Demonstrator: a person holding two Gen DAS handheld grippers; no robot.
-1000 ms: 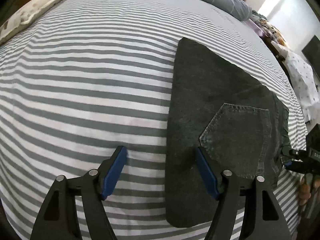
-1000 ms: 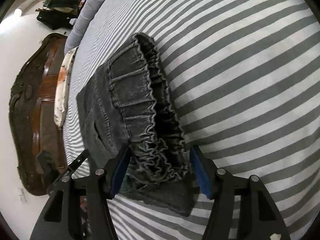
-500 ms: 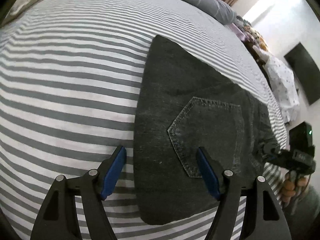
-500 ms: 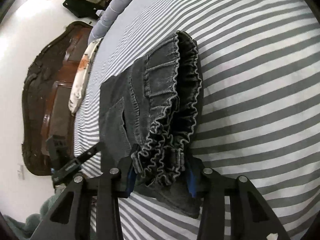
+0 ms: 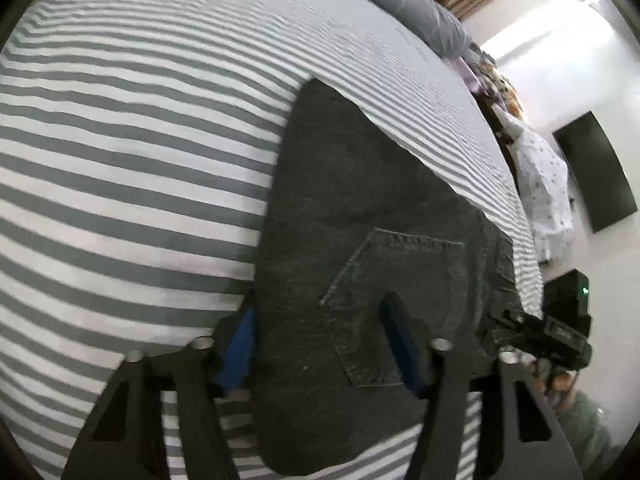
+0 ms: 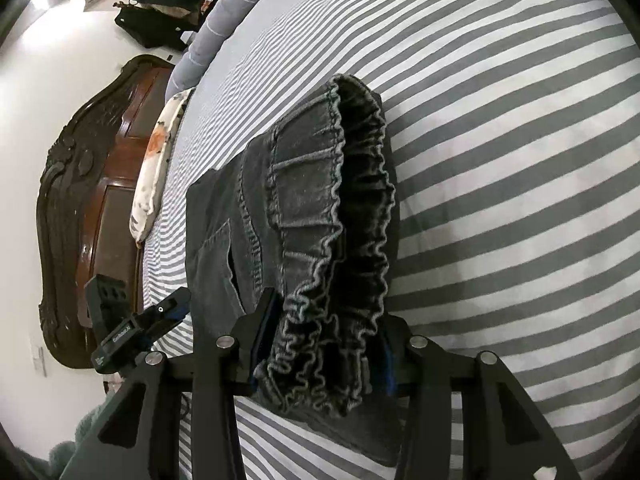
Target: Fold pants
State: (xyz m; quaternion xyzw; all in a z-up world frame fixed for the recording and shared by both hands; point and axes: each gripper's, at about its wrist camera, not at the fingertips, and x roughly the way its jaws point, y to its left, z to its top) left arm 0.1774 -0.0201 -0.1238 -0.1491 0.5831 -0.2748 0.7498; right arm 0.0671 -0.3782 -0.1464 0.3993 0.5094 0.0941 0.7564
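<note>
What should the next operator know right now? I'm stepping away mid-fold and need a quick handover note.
Right gripper: shut on the gathered elastic waistband of the dark grey denim pants.
Left gripper: open, fingers straddling the pants' edge beside the stitched back pocket; nothing gripped.
Pants lie flat on the grey-and-white striped bedsheet, apparently already folded lengthwise, legs stacked.
Left: close the left gripper on the fabric, then probably fold the pants across their length and smooth them.
</note>
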